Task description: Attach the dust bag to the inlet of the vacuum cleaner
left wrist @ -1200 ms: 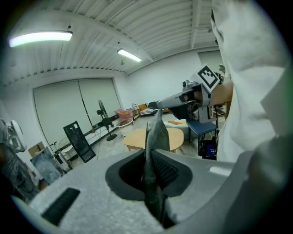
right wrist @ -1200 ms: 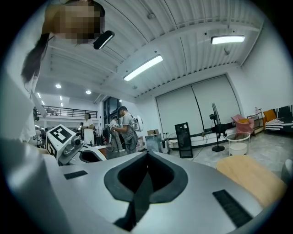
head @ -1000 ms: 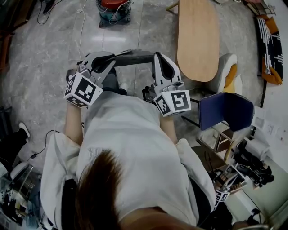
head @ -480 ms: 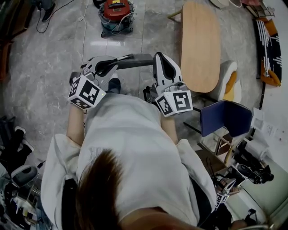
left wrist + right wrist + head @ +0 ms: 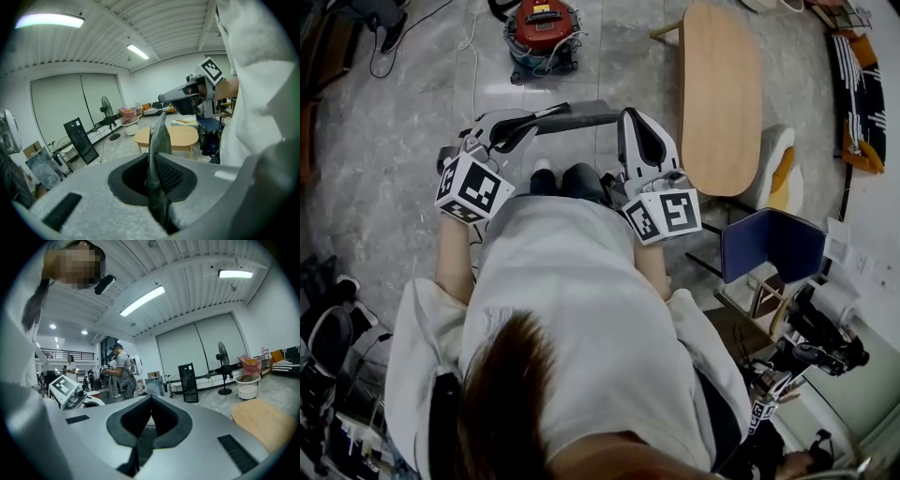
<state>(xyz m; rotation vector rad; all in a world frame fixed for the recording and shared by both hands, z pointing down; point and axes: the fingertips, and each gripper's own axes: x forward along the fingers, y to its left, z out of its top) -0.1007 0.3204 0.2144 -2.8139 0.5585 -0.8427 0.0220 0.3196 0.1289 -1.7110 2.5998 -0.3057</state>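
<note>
Grey felt-like dust bag point(image 5: 581, 119) upper centre, stretched flat between grippers | left gripper point(image 5: 154, 161) jaws pinch its crumpled edge | right gripper point(image 5: 151, 401) jaws closed tight | round red vacuum cleaner point(image 5: 542, 28) on glossy stone floor point(image 5: 412, 112), top edge

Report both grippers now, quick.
Left gripper: closed on the dust bag.
Right gripper: closed; the dust bag reaches its jaws, but a grip cannot be told.
</note>
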